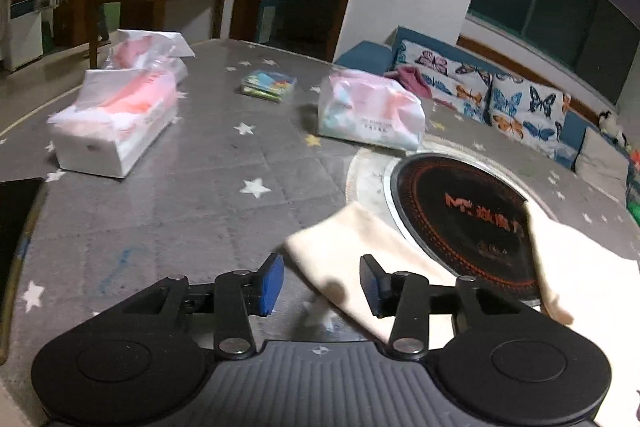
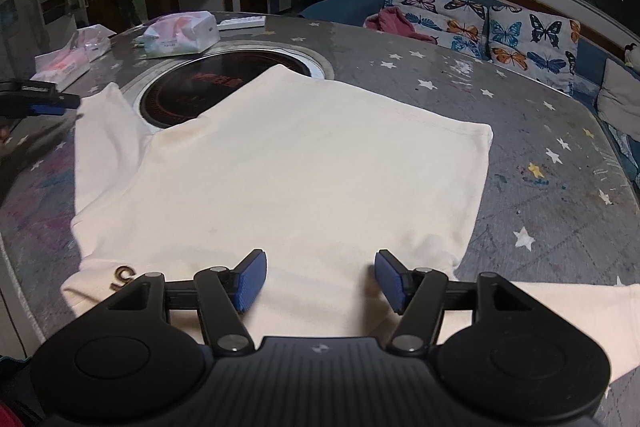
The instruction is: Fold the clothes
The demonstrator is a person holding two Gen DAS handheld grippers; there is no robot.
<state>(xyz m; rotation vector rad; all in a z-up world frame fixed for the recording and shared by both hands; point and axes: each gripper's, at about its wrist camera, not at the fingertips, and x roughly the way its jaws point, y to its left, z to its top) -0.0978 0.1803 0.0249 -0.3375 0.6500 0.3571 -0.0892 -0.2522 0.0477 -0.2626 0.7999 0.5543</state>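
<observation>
My left gripper (image 1: 321, 285) and right gripper (image 2: 320, 281) are showing matte black bodies, each with two round raised discs and a ribbed grey centre plate bearing a small cross-in-circle mark. Black linkage arms are pivoting on silver screws. Blue ribbed pads (image 2: 251, 279) are lining the fingers.

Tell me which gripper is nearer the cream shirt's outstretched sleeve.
Left. The left gripper hovers open right over the cream cotton shirt's sleeve, while the right gripper hangs open above the shirt body's near edge, away from that sleeve.
</observation>
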